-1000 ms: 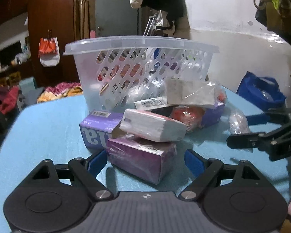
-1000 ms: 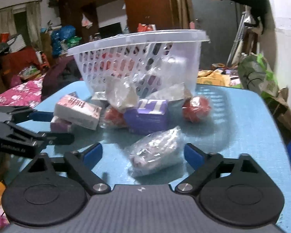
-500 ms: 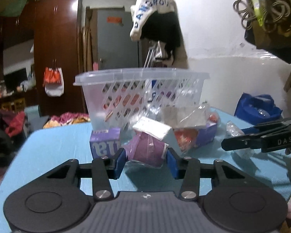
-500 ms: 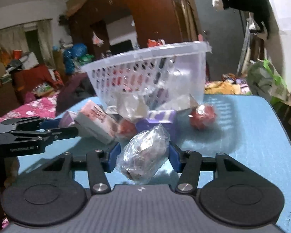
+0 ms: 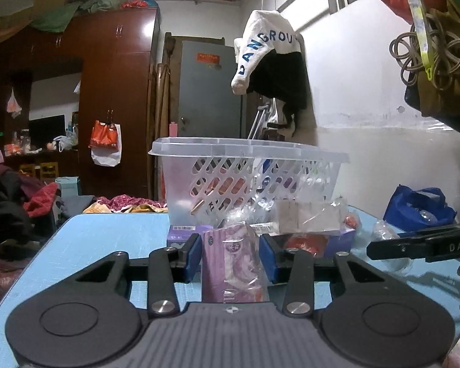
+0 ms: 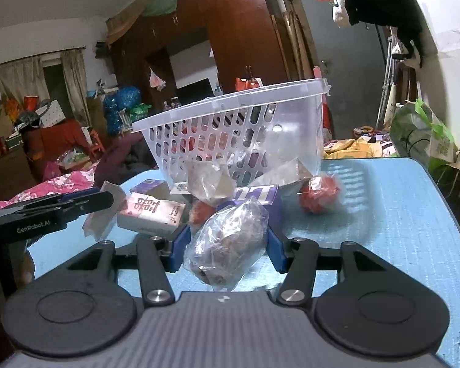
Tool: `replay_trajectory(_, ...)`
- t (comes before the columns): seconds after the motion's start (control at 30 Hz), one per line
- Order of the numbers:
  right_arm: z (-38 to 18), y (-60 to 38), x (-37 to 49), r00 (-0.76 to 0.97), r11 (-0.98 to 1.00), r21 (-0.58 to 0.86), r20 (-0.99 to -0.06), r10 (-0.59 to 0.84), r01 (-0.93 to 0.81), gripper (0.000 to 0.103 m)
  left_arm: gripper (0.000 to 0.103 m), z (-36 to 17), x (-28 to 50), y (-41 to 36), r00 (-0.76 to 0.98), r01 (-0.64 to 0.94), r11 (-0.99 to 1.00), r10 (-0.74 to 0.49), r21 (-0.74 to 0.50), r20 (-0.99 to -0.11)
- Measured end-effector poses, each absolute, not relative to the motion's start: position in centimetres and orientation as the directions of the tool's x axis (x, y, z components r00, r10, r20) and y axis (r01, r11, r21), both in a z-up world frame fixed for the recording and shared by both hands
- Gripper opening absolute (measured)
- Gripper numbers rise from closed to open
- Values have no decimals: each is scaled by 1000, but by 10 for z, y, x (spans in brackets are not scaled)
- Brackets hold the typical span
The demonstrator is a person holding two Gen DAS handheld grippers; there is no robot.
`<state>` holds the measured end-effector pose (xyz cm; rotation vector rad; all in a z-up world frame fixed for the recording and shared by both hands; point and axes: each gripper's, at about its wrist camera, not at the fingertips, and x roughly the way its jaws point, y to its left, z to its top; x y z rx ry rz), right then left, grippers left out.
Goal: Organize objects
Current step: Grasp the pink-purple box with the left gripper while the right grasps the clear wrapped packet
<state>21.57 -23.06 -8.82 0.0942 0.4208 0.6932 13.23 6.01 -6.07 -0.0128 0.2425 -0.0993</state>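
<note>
Roughly midway: left claw (image 5: 229,256) clamps purple box (image 5: 231,263), right claw (image 6: 224,243) clamps clear bag (image 6: 227,247), both lifted off the counter (image 6: 383,214). Basket (image 6: 239,135) near the far edge holds some items; pink box (image 6: 150,216), red balls and others still outside.

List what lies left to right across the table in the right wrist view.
left gripper → pink-lettered white box → clear bag of dark items held in the right gripper → red wrapped ball
</note>
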Motion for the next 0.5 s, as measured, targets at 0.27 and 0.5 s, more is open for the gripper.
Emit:
replay_trajectory(0.27,-89,-234,215,691,764,242,-326,645,-598,57,43,-63,127,67,970,110,992,-120,-62,-212)
replay_trajectory(0.5,-84,-237,209,738,787,220,-272,617,-576,56,42,-53,129,74,968,131,985,-151,-110,-200)
